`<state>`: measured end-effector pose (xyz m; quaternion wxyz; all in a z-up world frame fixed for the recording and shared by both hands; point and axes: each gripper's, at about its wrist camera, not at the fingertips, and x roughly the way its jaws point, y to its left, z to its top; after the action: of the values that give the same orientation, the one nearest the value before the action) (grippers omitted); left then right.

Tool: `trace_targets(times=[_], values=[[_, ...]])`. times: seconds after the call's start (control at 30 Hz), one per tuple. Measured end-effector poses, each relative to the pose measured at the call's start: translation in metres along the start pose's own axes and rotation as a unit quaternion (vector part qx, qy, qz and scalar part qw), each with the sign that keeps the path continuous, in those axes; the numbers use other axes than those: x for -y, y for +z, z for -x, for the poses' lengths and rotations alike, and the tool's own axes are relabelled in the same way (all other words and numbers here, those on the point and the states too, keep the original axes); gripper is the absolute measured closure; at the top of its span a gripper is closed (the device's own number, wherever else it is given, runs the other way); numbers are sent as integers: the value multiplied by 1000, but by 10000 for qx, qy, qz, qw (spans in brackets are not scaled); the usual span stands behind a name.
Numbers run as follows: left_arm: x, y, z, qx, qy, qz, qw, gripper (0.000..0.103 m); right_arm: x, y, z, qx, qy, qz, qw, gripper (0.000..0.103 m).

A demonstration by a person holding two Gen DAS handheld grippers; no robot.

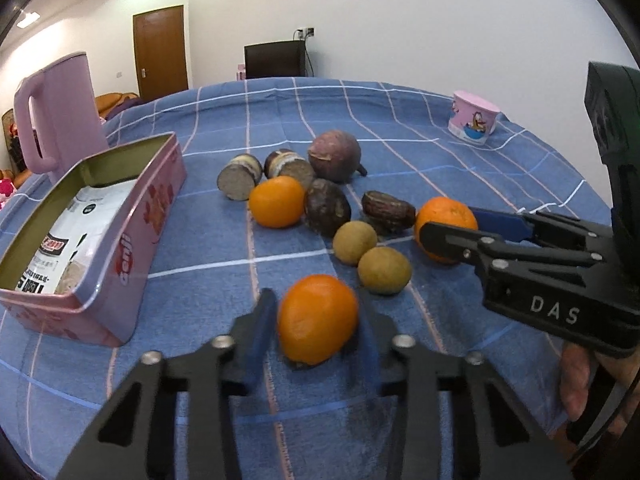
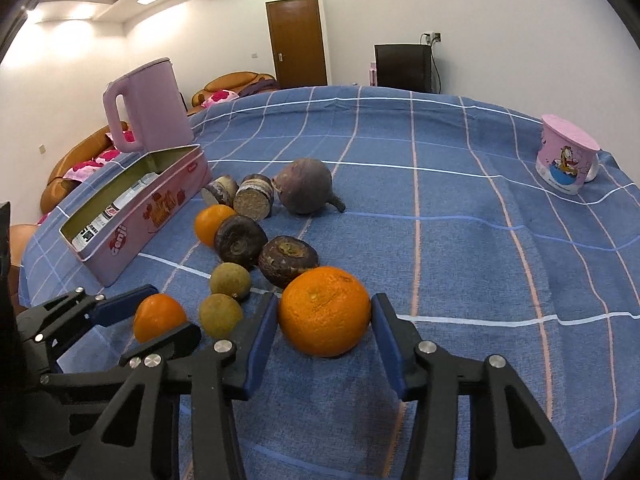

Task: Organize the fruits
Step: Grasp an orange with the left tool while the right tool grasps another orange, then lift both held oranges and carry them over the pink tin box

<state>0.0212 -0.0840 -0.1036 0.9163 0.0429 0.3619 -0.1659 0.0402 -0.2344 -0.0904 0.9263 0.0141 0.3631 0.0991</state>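
Orange citrus [image 1: 317, 318] – three; green-brown round fruits [image 1: 355, 242] – two.

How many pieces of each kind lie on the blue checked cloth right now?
Round orange citrus fruits: 3
Small tan-green round fruits: 2
Dark brown-purple roots and cut pieces: 5
Total: 10

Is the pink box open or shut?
Open. The pink box has no lid on, and a white packet shows inside.
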Motion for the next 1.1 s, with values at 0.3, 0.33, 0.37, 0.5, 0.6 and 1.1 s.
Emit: trace_targets(times=[0.3,0.33,0.37,0.5,0.6,1.1], values=[[-3,1,1,80,3,38,10000,68,0,-1,8,237,16,-45,9997,54],[-3,1,2,100,18,43,9999,68,0,-1,9,260,14,-42,9997,54],[-3,2,2,120,32,50,9999,68,0,-1,9,289,5,-43,9996,54],[-5,3,6,247,89,70,9996,68,-3,-2,13,430,7,7,9991,54],[-5,4,10,352,133,56,9993,68,-4,-3,16,523,19,42,9986,54],[-4,7,24,756,346,-17,9965,68,-8,-6,25,819,32,159,9965,54]])
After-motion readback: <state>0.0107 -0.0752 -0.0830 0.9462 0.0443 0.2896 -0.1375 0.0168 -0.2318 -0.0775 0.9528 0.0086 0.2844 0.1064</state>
